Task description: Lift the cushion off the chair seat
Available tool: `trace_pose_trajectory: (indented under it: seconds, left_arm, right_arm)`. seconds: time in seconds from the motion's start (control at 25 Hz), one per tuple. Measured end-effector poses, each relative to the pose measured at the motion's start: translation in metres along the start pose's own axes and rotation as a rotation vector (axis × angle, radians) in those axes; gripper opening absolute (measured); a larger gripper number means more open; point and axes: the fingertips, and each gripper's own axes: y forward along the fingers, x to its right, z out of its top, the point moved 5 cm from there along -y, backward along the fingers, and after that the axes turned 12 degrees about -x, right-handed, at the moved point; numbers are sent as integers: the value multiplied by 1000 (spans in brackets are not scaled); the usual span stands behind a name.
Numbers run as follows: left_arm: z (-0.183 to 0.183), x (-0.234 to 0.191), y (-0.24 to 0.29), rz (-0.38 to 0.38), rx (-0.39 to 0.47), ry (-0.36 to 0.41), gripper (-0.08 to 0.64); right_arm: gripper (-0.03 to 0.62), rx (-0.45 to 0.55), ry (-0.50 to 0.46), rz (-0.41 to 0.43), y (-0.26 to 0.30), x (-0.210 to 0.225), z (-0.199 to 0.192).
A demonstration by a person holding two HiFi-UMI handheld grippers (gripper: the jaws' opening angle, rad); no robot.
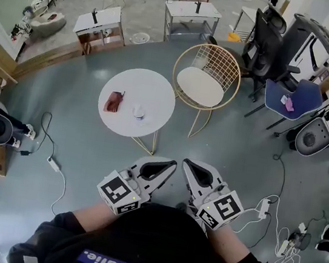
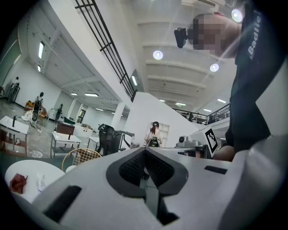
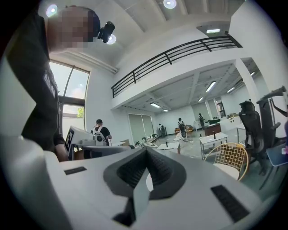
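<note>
Jaws pressed together, left tool (image 1: 170, 165) and right tool (image 1: 188, 164) point level, side by side.

A grey floor (image 1: 63, 113) spreads round a white surface (image 1: 152, 92), office chairs (image 1: 266, 36) and desks (image 1: 193, 9), with a railed mezzanine (image 3: 180, 48) and ceiling lights (image 2: 157, 55) overhead.

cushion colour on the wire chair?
White cushion on the gold chair; clearest in head view.

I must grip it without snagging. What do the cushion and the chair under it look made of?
Cushion: looks like matte off-white fabric or faux leather, smooth and flat; which is unclear. Chair: thin metal wire, gold finish, shown by its open grid back and slim legs.
</note>
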Motion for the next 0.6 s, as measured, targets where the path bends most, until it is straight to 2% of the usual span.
trace_pose_trajectory:
  seconds: [0.36,0.6]
  left_arm:
    - [2,-12,-6,-11,9,2,3]
    - [0,-25,-23,-34,17,8,3]
  right_arm:
    - [26,-15,-6,-4,14,-3,2]
    - [26,-6,1,-35,30,-13,2]
